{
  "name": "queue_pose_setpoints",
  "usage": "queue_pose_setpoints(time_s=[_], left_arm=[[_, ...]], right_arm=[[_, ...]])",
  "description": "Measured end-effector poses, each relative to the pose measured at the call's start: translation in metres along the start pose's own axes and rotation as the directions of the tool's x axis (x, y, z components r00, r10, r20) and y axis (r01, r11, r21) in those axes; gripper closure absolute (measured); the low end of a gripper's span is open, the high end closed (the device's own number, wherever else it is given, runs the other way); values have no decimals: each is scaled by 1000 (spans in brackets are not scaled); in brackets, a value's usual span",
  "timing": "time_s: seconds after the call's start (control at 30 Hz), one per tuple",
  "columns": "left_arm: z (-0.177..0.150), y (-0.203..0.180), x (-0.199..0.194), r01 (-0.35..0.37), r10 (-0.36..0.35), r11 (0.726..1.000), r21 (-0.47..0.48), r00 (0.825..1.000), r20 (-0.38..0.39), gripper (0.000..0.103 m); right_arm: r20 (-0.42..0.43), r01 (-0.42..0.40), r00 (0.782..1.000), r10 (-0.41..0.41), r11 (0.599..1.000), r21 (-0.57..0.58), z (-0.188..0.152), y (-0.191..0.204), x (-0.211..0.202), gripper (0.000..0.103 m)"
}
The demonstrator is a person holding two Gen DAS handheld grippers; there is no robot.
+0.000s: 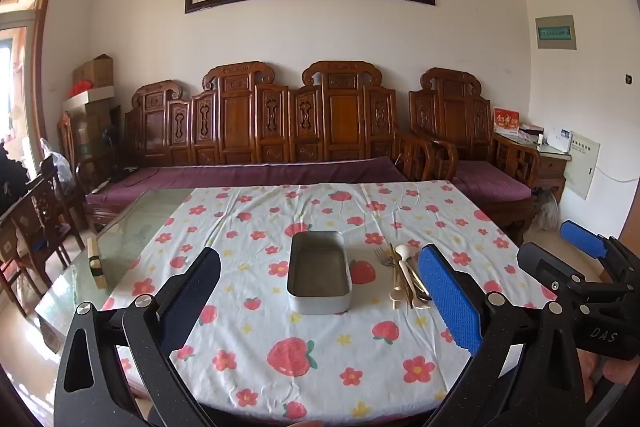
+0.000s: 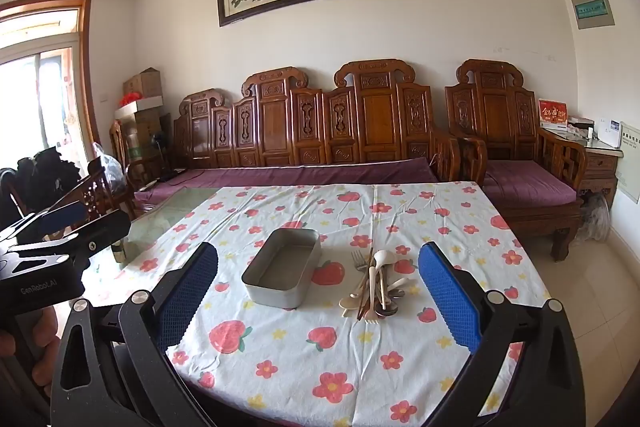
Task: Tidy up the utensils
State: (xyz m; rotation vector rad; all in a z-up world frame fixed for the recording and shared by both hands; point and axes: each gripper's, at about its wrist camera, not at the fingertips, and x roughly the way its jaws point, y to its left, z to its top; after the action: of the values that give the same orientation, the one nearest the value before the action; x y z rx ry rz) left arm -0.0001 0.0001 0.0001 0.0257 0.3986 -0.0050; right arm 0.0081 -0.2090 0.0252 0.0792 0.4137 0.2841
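While both grippers' fingers gape wide and empty, the right gripper (image 2: 318, 297) should pinch one spoon from the utensil pile (image 2: 376, 287) ahead, clear of the tin (image 2: 280, 277)

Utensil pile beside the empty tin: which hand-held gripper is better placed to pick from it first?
Right, probably. The utensil pile lies right of the tin and sits between the open fingers of the right hand-held gripper; the left hand-held gripper, also open, frames the tin, with the pile at its right finger.

Open left gripper (image 1: 320, 303) above metal tin (image 1: 319, 273), utensils (image 1: 404, 277) beside.
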Motion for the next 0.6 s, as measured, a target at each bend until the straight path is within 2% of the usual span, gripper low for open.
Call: queue_pose_setpoints(time_s=[0.6], left_arm=[[0,0,0,1,-1,1000,-2,1000,-2,7]], right_arm=[[0,-1,1000,1,1000,0,-1,0,0,3]])
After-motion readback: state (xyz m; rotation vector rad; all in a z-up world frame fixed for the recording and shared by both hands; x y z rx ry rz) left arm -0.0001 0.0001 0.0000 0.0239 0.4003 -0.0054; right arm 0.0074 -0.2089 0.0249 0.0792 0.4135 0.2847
